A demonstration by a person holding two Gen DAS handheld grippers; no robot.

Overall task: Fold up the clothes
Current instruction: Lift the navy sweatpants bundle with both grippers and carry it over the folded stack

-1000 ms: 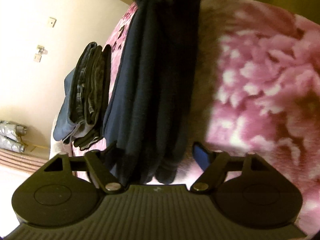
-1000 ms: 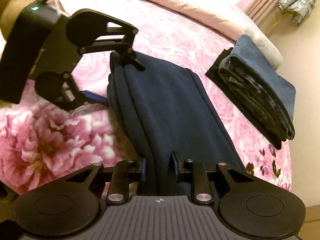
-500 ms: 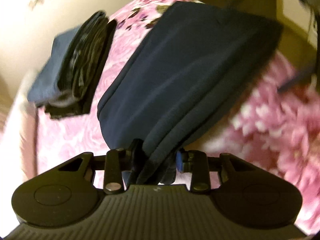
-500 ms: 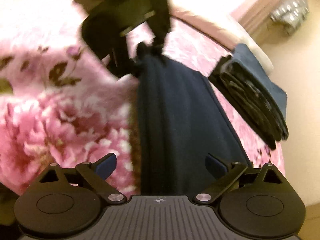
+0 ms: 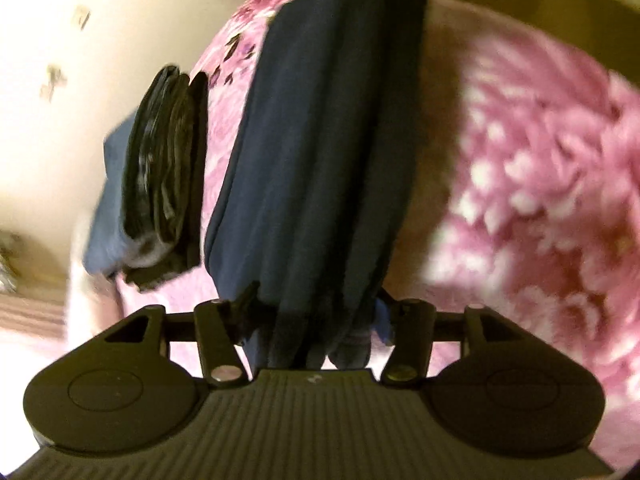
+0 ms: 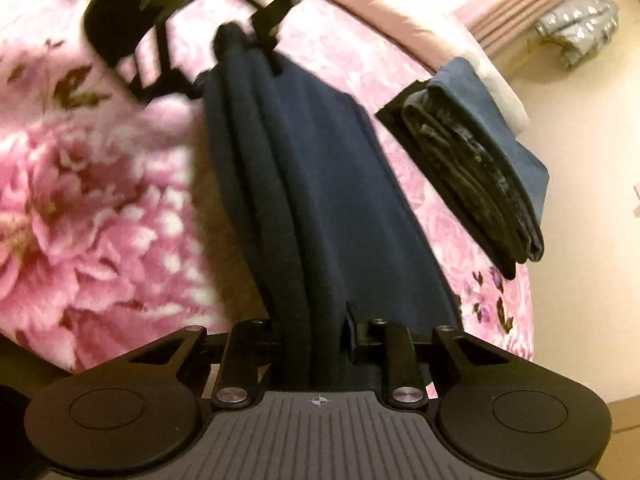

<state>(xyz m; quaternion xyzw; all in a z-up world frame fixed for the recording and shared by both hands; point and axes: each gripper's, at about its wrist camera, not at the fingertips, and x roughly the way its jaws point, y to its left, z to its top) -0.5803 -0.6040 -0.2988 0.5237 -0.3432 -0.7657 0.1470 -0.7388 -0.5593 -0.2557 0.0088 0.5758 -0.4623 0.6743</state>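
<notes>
Both claws are closed on the long folded dark navy cloth (image 6: 320,184): the right gripper (image 6: 316,340) at the near end, the left gripper (image 5: 316,316) opposite, above the pink flowered blanket (image 6: 92,200). Probably carrying; next is lowering it flat.

Navy garment (image 5: 320,152) on pink floral blanket (image 5: 540,184).

— Setting?
— We log it as a home bedroom: a bed (image 6: 360,52) under a pink floral blanket (image 6: 92,184), a stack of folded clothes (image 6: 480,164) lying on it.
— Further evidence?
— We note pink curtains (image 6: 516,8), a cream wall (image 5: 100,80) with small wall fittings (image 5: 52,80).
</notes>
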